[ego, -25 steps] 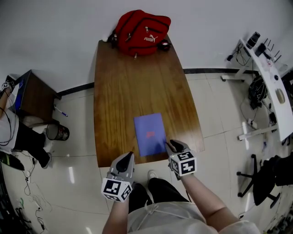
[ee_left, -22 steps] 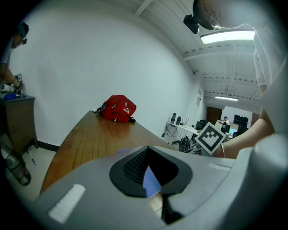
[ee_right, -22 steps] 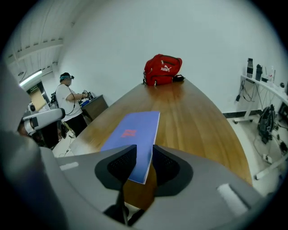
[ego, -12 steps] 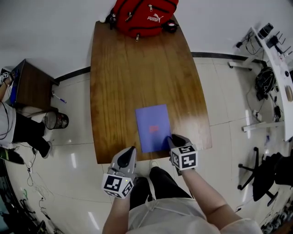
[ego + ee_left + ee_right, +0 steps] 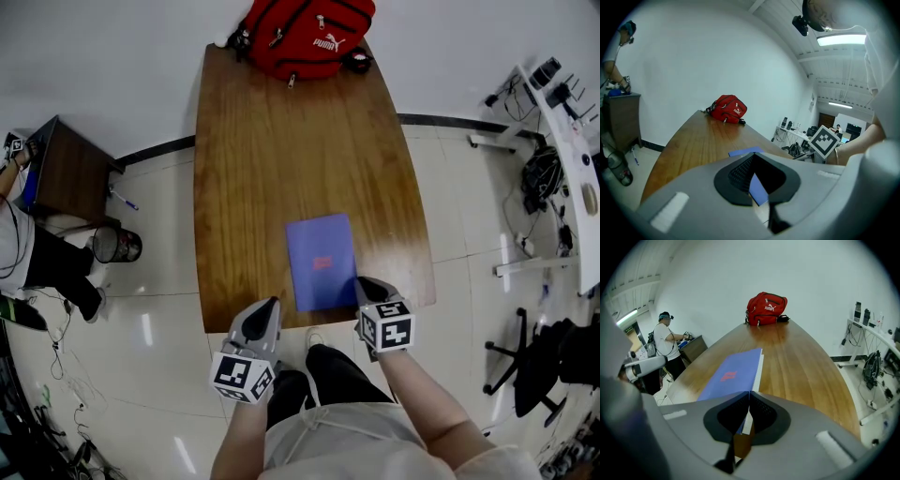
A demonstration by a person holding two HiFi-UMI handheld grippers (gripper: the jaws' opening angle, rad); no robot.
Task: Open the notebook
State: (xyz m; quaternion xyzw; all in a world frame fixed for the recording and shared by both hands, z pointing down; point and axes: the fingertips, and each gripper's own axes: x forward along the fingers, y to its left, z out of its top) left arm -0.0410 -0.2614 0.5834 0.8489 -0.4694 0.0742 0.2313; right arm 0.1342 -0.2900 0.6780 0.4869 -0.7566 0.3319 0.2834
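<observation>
A blue notebook (image 5: 322, 261) lies closed near the front edge of the long wooden table (image 5: 281, 141). My right gripper (image 5: 360, 281) is at its near right corner. In the right gripper view the jaws are closing, and the tips of the right gripper (image 5: 749, 393) meet on the edge of the blue cover (image 5: 733, 371), with white pages just to the right. My left gripper (image 5: 272, 302) hovers at the table's front edge, left of the notebook (image 5: 743, 152). It is shut with nothing in it.
A red backpack (image 5: 314, 33) sits at the table's far end. On the floor to the left are a dark cabinet (image 5: 61, 183), a bin (image 5: 117, 246) and a person (image 5: 19, 253). To the right stand a white desk (image 5: 562, 141) and a black chair (image 5: 539, 361).
Both grippers have sunk a little toward the table's front edge. The right one stays at the notebook's near right corner. The notebook has not moved.
</observation>
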